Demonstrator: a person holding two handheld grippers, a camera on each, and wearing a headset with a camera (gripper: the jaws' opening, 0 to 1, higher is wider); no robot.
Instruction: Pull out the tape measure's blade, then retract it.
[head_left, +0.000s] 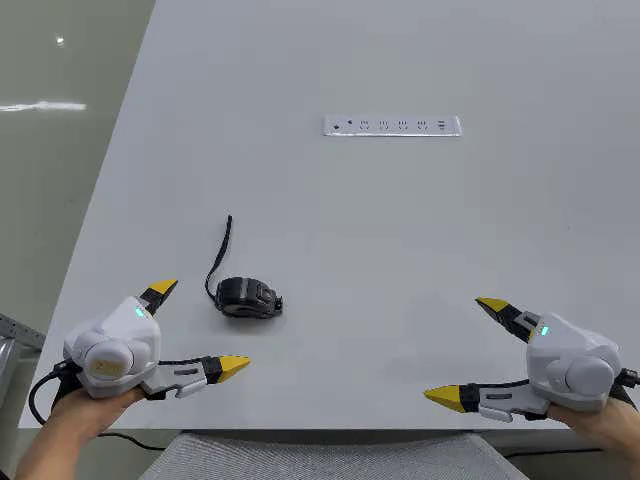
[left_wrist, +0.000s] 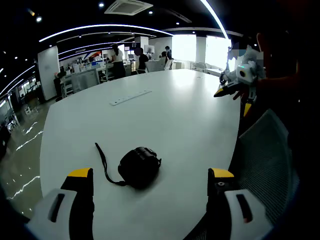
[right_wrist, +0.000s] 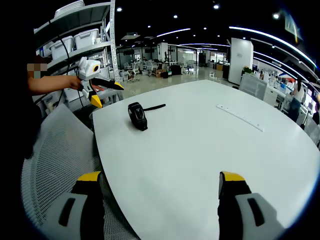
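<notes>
On the table (head_left: 400, 250), the tape (head_left: 248, 297) is left untouched just ahead of the left gripper (head_left: 200, 326), well apart from the right gripper (head_left: 464, 349); both are held with jaws spread wide. Unless the tape is pinned, it'll likely be dragged when the blade's pulled.

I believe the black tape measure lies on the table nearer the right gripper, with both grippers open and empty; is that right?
Not quite: the head view shows the tape measure nearer the left gripper than the right gripper. Both are indeed open and empty.
</notes>
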